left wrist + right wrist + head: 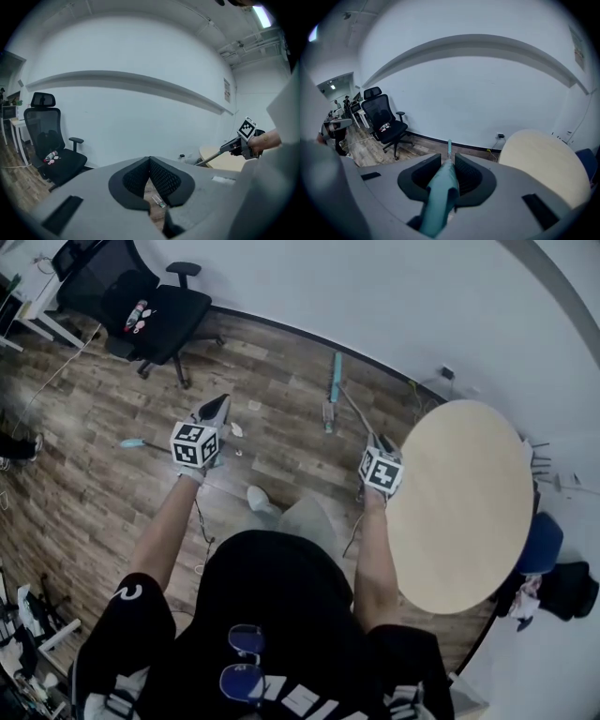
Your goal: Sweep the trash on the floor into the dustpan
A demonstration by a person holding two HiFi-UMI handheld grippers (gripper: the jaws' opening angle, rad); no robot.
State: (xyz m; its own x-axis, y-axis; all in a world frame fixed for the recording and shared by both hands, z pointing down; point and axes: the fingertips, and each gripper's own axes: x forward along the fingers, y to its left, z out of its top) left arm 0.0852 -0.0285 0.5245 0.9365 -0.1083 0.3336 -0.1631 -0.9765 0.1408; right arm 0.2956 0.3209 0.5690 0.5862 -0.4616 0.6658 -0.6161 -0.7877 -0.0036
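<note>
My right gripper [377, 448] [449, 174] is shut on the teal broom handle [440, 197]. The broom [334, 382] reaches away over the wood floor toward the wall. My left gripper [217, 409] [150, 161] is held over the floor to the left, its pads [161, 180] touching at the tips with nothing seen between them. Small pale scraps of trash [236, 429] lie on the floor just ahead of it, and one scrap [159, 201] shows through the gap under the jaws. A teal-tipped stick [133, 442] sticks out left of the left gripper; I see no dustpan pan.
A round beige table [461, 507] stands close on the right, with a blue seat [542, 542] behind it. A black office chair [150, 310] stands at the far left by the wall. Cables trail along the baseboard [412, 388]. My white shoe [260, 499] is below.
</note>
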